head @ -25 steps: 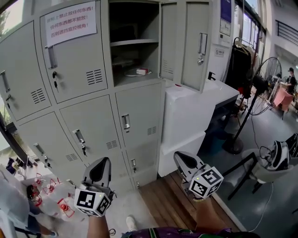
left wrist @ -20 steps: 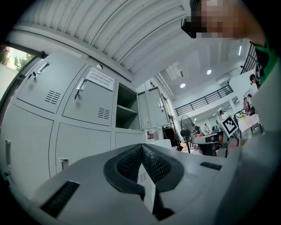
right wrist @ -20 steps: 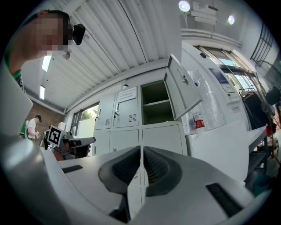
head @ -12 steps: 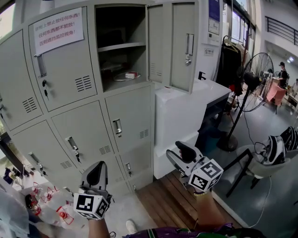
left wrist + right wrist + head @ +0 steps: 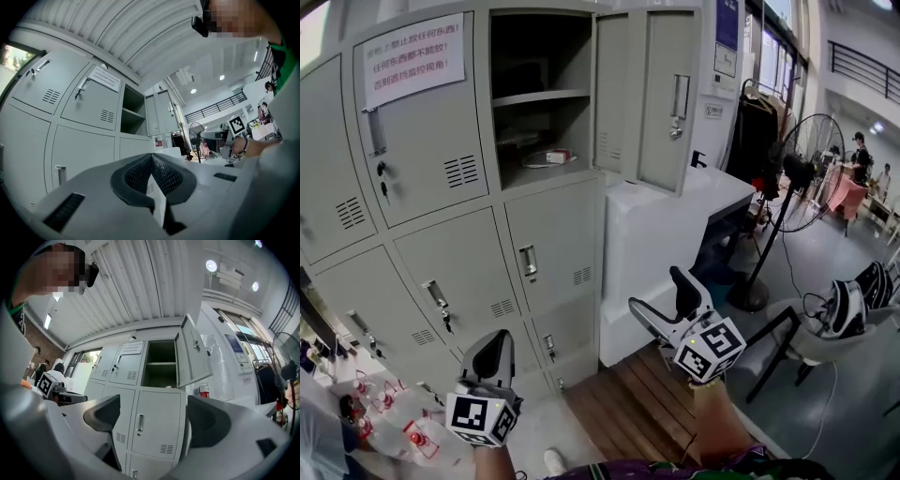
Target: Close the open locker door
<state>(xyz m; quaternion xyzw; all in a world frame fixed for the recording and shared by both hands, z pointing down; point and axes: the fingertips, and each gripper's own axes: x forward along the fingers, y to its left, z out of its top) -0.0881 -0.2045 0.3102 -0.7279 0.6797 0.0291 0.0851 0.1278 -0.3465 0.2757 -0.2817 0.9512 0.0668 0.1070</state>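
At the top right corner of the locker (image 5: 441,244), the door (image 5: 667,94) stood open. The right gripper (image 5: 661,298), empty, had just opened wide; the left gripper (image 5: 493,354) was closed, empty.

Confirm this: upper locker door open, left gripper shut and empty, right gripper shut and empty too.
Wrong on the right gripper: its jaws stand wide apart, having just been opening, with nothing between them, as the right gripper view shows. The upper locker door is open and the left gripper is shut and empty.
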